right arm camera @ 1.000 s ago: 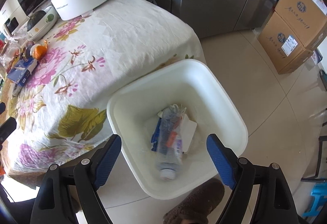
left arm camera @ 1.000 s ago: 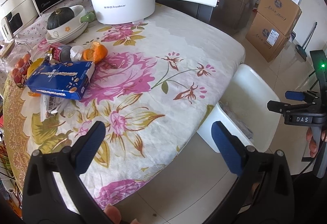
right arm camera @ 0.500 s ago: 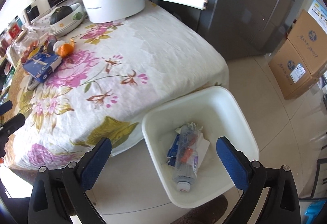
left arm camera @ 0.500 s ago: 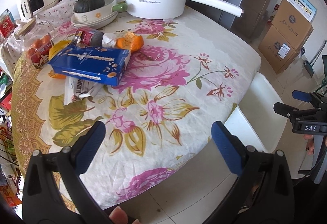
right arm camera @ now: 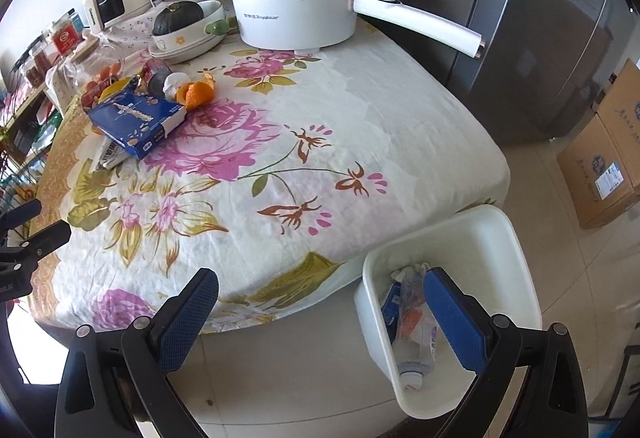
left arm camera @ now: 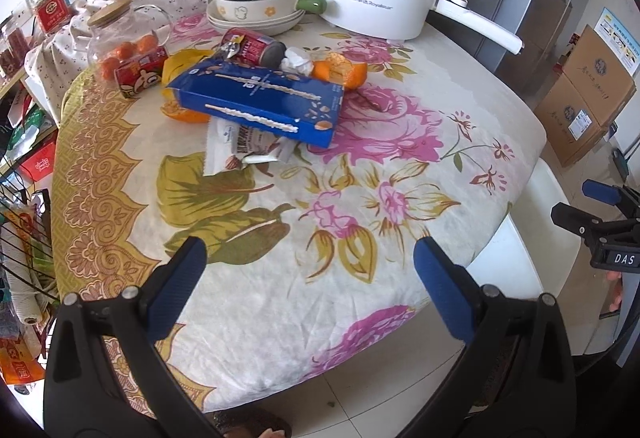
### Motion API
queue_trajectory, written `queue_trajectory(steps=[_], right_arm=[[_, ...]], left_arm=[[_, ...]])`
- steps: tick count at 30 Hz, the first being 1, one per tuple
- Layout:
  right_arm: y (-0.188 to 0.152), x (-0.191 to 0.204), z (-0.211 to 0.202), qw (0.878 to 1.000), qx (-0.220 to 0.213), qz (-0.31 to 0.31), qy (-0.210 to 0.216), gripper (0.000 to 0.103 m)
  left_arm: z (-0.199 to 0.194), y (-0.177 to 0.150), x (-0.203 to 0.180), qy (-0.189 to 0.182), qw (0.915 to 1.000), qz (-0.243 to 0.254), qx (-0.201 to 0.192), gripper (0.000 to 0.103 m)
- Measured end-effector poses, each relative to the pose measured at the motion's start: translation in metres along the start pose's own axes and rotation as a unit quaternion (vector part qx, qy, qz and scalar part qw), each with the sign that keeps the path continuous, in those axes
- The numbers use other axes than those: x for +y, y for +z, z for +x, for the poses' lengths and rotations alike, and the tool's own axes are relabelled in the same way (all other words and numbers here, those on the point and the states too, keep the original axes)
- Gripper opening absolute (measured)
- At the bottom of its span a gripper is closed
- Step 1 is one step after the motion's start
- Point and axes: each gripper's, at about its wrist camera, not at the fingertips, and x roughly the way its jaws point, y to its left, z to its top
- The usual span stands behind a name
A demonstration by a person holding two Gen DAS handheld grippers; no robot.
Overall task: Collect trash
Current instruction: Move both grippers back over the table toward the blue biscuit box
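Both the left gripper point(left arm camera: 306, 278) and the right gripper point(right arm camera: 320, 310) are held wide, empty. The blue box point(left arm camera: 256, 102) across the table is best approached low and taken by its narrow sides, then carried to the bin point(right arm camera: 516, 258).

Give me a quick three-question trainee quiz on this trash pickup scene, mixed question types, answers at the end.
1. True or false: the blue box lies partly on a snack wrapper.
2. Where is the plastic bottle? A) on the table B) in the white bin C) in the right gripper
3. What fruit scrap lies beside the crumpled tissue?

Key: 1 true; 2 B; 3 orange peel.
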Motion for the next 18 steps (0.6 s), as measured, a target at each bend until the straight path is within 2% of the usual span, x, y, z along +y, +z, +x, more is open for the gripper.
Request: queue_trajectory(steps=[18], right_arm=[[0.026, 0.054, 0.006, 0.999, -0.025, -0.008, 0.040, 0.103]], left_arm=[[-0.005, -0.013, 0.075, 0.032, 0.9981, -0.053, -0.003, 0.103]])
